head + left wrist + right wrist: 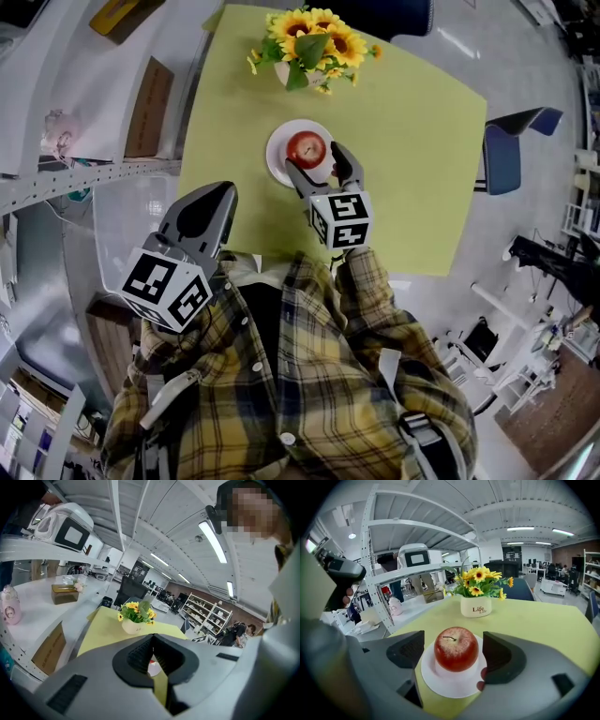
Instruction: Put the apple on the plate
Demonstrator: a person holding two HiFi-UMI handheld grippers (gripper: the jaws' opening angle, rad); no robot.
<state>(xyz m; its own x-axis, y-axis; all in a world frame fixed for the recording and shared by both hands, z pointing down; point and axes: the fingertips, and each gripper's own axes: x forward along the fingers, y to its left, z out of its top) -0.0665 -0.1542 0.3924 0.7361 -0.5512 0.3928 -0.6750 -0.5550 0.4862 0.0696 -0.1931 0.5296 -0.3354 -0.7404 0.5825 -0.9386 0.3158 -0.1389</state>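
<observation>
Apple on plate: back out clean

Apple (456, 654) sits upright at the centre of the white plate (440, 685) on the green bench (412, 169). The right gripper (316, 159) stands open, one jaw on either side of the fruit, neither seeming to touch it. Best move, I'd say: draw straight back from the plate, level, without clipping fruit or rim. The left gripper (208, 199) is closed and empty, well back from the plate.
</observation>
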